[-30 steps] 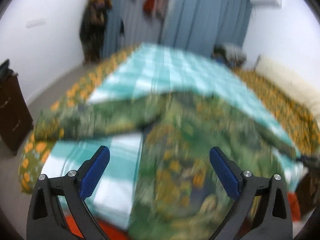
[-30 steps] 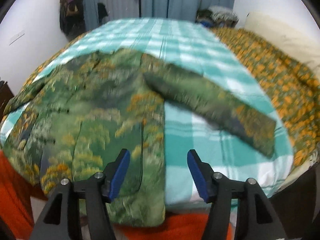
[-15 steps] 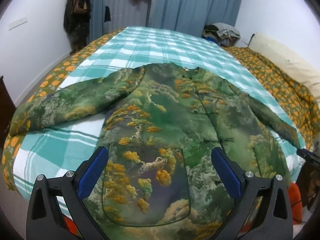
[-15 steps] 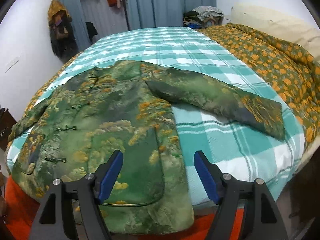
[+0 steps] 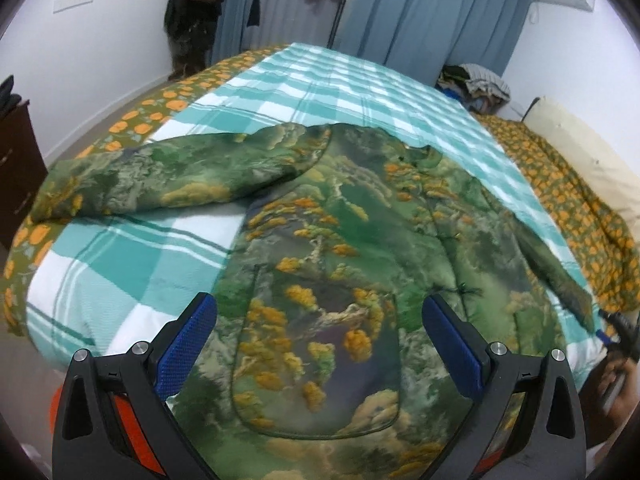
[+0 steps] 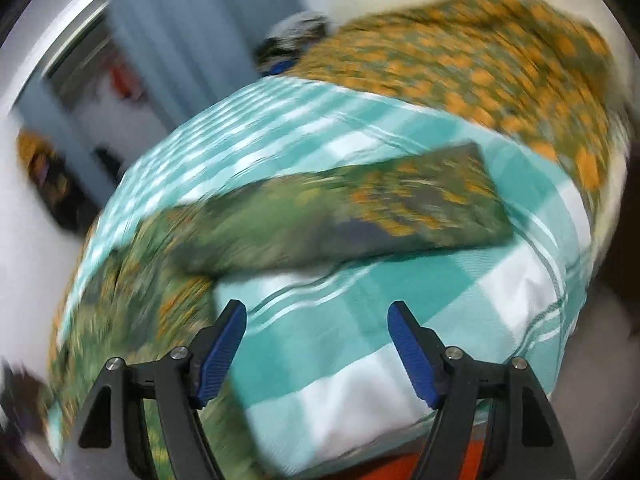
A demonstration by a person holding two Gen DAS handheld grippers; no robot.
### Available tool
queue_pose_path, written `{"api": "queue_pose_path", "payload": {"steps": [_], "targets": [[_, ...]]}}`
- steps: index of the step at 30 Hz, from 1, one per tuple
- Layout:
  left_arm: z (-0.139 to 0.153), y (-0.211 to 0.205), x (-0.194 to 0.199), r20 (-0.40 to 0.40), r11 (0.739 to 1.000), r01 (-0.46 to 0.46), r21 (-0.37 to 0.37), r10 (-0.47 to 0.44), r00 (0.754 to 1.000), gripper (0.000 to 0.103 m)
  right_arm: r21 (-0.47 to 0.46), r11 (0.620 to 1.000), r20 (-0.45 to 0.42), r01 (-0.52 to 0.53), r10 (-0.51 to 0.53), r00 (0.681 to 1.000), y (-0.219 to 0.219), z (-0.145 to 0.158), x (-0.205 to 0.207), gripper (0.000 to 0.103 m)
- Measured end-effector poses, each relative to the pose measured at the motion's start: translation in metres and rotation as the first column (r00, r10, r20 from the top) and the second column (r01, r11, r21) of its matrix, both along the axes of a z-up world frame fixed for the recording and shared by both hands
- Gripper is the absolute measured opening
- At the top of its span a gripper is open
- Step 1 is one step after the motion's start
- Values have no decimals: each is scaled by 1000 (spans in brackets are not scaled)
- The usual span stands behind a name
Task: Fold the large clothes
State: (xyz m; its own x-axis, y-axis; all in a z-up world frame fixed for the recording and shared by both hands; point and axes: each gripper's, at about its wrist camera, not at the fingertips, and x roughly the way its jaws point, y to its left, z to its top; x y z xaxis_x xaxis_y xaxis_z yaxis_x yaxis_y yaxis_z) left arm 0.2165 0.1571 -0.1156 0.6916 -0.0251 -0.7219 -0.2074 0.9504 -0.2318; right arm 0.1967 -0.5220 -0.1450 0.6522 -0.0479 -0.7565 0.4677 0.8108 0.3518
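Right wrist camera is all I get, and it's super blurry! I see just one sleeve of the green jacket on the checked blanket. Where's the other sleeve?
Observer: The left wrist view shows the green and orange patterned jacket lying flat, front up. Its other sleeve is stretched out sideways across the teal checked blanket.
Operator: Is anything holding the jacket?
Observer: No. The left gripper is open over the jacket's lower front, with nothing pinched between its blue pads.
Operator: Is it done up?
Observer: It looks closed down the front; a dark knotted fastener shows there.
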Motion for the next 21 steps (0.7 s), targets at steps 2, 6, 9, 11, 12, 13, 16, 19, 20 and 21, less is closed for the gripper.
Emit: {"api": "queue_pose_path", "payload": {"steps": [2, 6, 9, 11, 12, 13, 16, 19, 20, 21], "targets": [[-5, -2, -2, -20, 1000, -5, 8, 5, 1000, 102, 82, 994, -9, 69, -69, 998, -34, -16, 5, 75], [-9, -5, -3, -43, 1000, -2, 1, 2, 999, 102, 244, 941, -31, 236, -236, 971, -91, -50, 15, 75], [-6, -8, -7, -41, 1000, 5, 14, -4, 999, 102, 336, 869, -36, 364, -374, 927, -118, -73, 17, 62], [-5, -9, -9, -43, 1000, 8, 23, -7, 999, 102, 322, 855, -40, 406, -417, 908, -124, -77, 18, 37], [-6, -9, -11, -46, 1000, 9, 26, -8, 999, 102, 315, 850, -41, 423, -433, 900, -126, -78, 19, 28], [-6, -9, -13, -49, 999, 9, 31, -8, 999, 102, 302, 850, -36, 432, -443, 896, -124, -75, 19, 20], [-10, -7, -17, -58, 999, 4, 44, -2, 998, 102, 119, 923, 27, 366, -372, 928, -100, -40, 29, 11], [-15, -5, -17, -68, 999, 3, 48, 0, 998, 102, -92, 981, 115, 169, -158, 981, -43, 15, 43, 10], [-16, -5, -16, -71, 999, 4, 48, -1, 997, 102, -154, 984, 143, 94, -72, 987, -19, 33, 46, 9], [-17, -6, -14, -71, 999, 4, 44, -1, 997, 102, -213, 977, 160, 20, 15, 987, 6, 50, 49, 9]]}}
